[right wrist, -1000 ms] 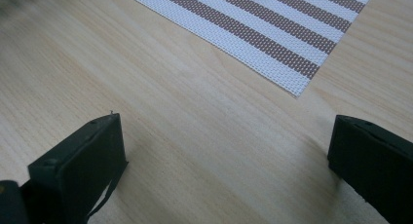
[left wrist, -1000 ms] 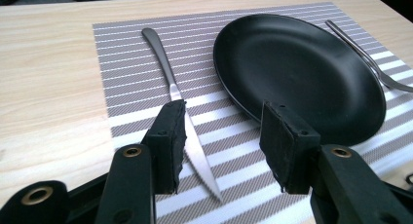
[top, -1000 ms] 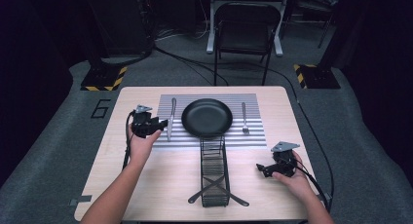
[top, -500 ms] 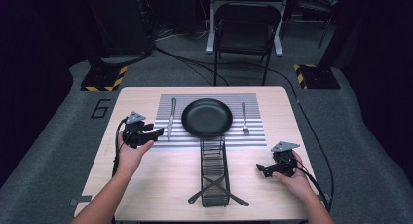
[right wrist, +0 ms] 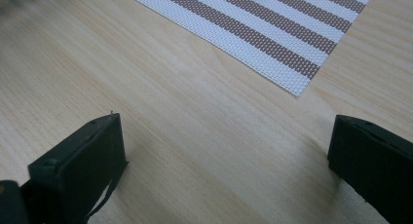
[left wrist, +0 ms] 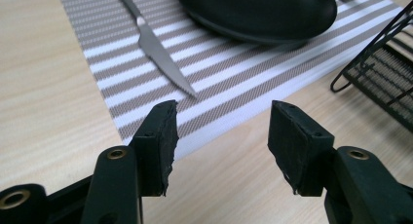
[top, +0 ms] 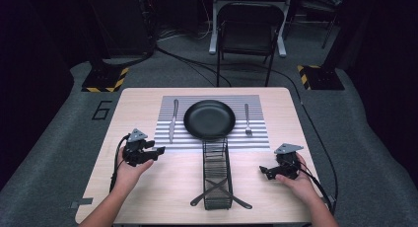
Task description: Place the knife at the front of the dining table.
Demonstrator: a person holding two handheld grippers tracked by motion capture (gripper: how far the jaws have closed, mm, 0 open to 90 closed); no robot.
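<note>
Since the earlier high view, the left gripper (top: pixel 158 150) is drawing back from the knife (top: pixel 172 121) toward the near left part of the table (top: pixel 133 101), its jaws having just been opening, with nothing between them, while the right gripper (top: pixel 263 171) is keeping its place near the right edge. From the high view, the knife is lying on the left strip of the striped placemat (top: pixel 256 138), just beside the black plate (top: pixel 209 119), with the fork (top: pixel 247 121) on the plate's far side and the black wire rack (top: pixel 217 175) running from the plate toward the near edge. Through the left gripper view, the left gripper (left wrist: pixel 221 136) is standing spread and empty, its pads hovering over bare wood just off the placemat's (left wrist: pixel 234 83) corner, and the knife's (left wrist: pixel 156 48) tip is pointing toward them, apart from both pads. Through the right gripper view, the right gripper (right wrist: pixel 226 151) is likewise standing wide and holding nothing above the table, with the placemat's (right wrist: pixel 272 29) corner ahead. To finish this step well, I would judge that the hand should be retreating low and straight, keeping its jaws clear of the mat's edge so the knife is not being nudged out of line with the plate, and settling well short of the rack.
</note>
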